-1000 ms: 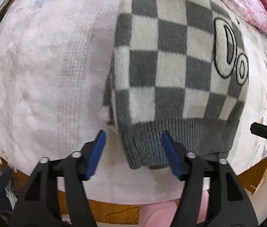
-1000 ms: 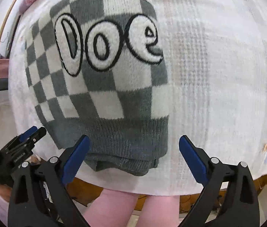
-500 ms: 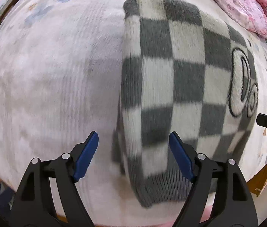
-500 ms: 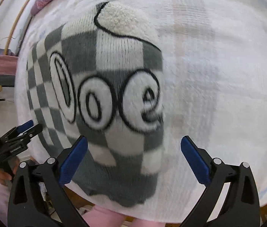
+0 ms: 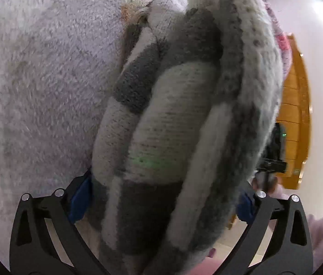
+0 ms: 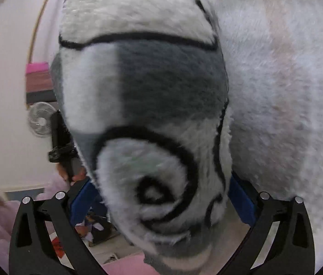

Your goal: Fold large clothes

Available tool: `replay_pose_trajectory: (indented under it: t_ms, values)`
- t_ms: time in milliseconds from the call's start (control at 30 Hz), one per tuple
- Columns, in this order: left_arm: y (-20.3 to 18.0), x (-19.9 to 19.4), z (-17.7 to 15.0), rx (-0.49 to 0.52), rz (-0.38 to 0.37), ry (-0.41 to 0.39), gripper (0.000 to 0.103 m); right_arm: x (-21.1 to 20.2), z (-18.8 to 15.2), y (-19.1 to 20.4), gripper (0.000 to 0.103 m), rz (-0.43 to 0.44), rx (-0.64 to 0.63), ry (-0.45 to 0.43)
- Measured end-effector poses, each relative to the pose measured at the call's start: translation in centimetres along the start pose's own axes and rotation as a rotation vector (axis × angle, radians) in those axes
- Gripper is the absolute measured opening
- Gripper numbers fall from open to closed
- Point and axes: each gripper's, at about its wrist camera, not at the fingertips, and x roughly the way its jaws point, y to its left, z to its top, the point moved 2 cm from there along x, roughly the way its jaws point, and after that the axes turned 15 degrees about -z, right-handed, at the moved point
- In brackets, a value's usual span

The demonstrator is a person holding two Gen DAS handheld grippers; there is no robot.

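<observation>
The folded grey-and-white checkered sweater fills both views at very close range. In the left wrist view its stacked layers stand between the blue pads of my left gripper, which is wide open around its edge. In the right wrist view the sweater shows its black-outlined lettering, and its edge lies between the wide-open fingers of my right gripper. The sweater hides both gripper tips in part, so contact with the pads is unclear. The other gripper shows at each view's side, in the left wrist view and the right wrist view.
The sweater lies on a fluffy white-pink bed cover, also in the right wrist view. A wooden bed frame is at right. A white fan and a pink and dark stack stand beyond the bed at left.
Both grippers have moved forward and down onto the sweater's near edge, so it now sits between their open fingers. The sweater's edge looks lifted and bunched.
</observation>
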Motion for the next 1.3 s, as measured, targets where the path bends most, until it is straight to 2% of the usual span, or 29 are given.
replay_pose_trajectory:
  t_ms: [67, 133, 167, 233, 300, 333, 367, 400, 433, 533, 600, 667, 800, 900, 1000, 1167, 1267, 1300]
  values:
    - [0.4, 0.1, -0.1, -0.026, -0.076, 0.033, 0.098, 1.1, -0.6, 0.7, 0.097, 0.007, 0.015, 0.026]
    - [1.2, 0.8, -0.4, -0.093, -0.155, 0.076, 0.098, 2.3, -1.4, 1.7, 0.097, -0.032, 0.003, 0.044]
    - [1.4, 1.0, -0.4, -0.109, -0.181, 0.092, 0.098, 2.2, -1.7, 1.8, 0.097, -0.051, -0.002, -0.001]
    - [1.6, 1.2, 0.0, -0.119, -0.182, 0.098, 0.098, 2.0, -2.1, 1.5, 0.097, -0.050, 0.050, -0.078]
    - [1.7, 1.7, 0.9, -0.169, -0.125, 0.077, 0.097, 1.8, -1.7, 1.8, 0.097, -0.095, 0.085, -0.083]
    - [1.4, 2.0, 1.6, -0.171, -0.086, 0.069, 0.093, 1.5, -1.4, 1.9, 0.096, -0.111, 0.110, -0.079]
    - [0.8, 2.0, 2.0, -0.154, -0.027, 0.054, 0.088, 1.1, -1.4, 2.3, 0.094, -0.126, 0.123, -0.084]
    - [-0.1, 1.6, 2.1, -0.131, 0.029, 0.025, 0.077, 0.4, -1.4, 2.8, 0.087, -0.146, 0.124, -0.094]
    - [-0.8, 1.3, 1.9, -0.124, 0.048, 0.008, 0.067, -0.4, -1.6, 3.4, 0.080, -0.167, 0.117, -0.108]
    - [-3.9, 0.6, 1.9, -0.065, 0.165, -0.001, 0.058, -2.5, -1.9, 4.7, 0.065, -0.198, 0.104, -0.121]
    - [-6.6, 0.4, 2.1, -0.004, 0.243, -0.001, 0.054, -3.9, -1.9, 5.8, 0.064, -0.230, 0.111, -0.141]
    - [-8.8, 0.3, 2.2, 0.032, 0.284, 0.002, 0.051, -5.6, -1.8, 7.5, 0.063, -0.262, 0.079, -0.159]
    - [-14.3, -0.8, 1.9, 0.089, 0.316, -0.018, 0.050, -9.4, -2.7, 10.0, 0.061, -0.265, 0.095, -0.205]
    - [-18.3, -1.4, 1.2, 0.132, 0.348, -0.029, 0.050, -10.9, -4.8, 13.0, 0.061, -0.285, 0.059, -0.211]
    - [-21.5, -1.7, -1.5, 0.169, 0.357, -0.026, 0.050, -14.3, -6.0, 15.1, 0.061, -0.312, 0.042, -0.229]
    - [-25.7, -1.5, -5.5, 0.208, 0.319, -0.031, 0.050, -19.2, -9.5, 17.4, 0.061, -0.348, 0.055, -0.313]
    - [-29.8, -1.5, -7.8, 0.265, 0.307, -0.022, 0.050, -22.0, -12.2, 17.9, 0.061, -0.362, 0.079, -0.370]
    - [-31.0, -1.3, -8.8, 0.278, 0.303, -0.017, 0.050, -23.8, -14.1, 16.5, 0.061, -0.366, 0.091, -0.387]
